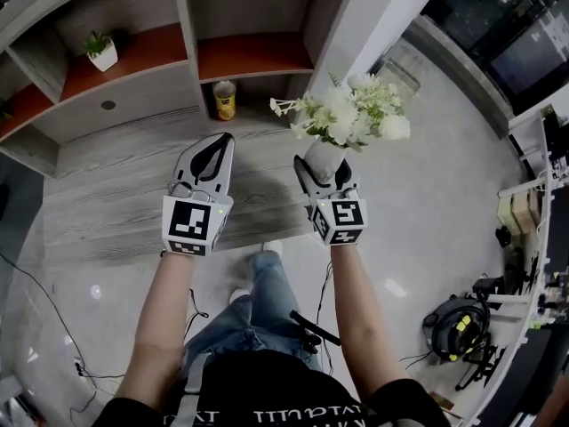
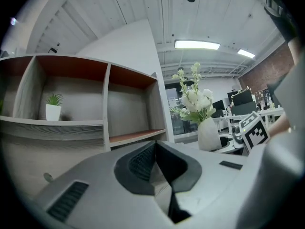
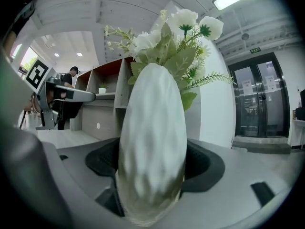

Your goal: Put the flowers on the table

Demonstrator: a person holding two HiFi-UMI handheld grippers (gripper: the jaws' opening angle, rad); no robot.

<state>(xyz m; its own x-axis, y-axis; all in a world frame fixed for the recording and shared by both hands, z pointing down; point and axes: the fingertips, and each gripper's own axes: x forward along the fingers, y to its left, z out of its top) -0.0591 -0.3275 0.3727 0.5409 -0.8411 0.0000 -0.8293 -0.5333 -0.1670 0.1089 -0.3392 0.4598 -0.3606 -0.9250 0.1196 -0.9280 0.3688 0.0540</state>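
So the right gripper (image 1: 325, 176) is clamped on the white vase (image 1: 320, 156) of flowers (image 1: 351, 109) by the table's (image 1: 107, 203) right edge. The left gripper (image 1: 220, 148) has its jaws together, empty.

Head view hides the lower half of the vase (image 1: 318, 152). It's sunk into the right tool (image 1: 324, 169), so no clue what the base looks like. In the right gripper view the vase sits so close that it's all soft blur, and its bottom disappears between the jaws. The yellow jar (image 1: 225, 100) left of the vase has a label way too small to read. The black-and-yellow gear (image 1: 458, 323) far right of the vase, can't tell what it is.
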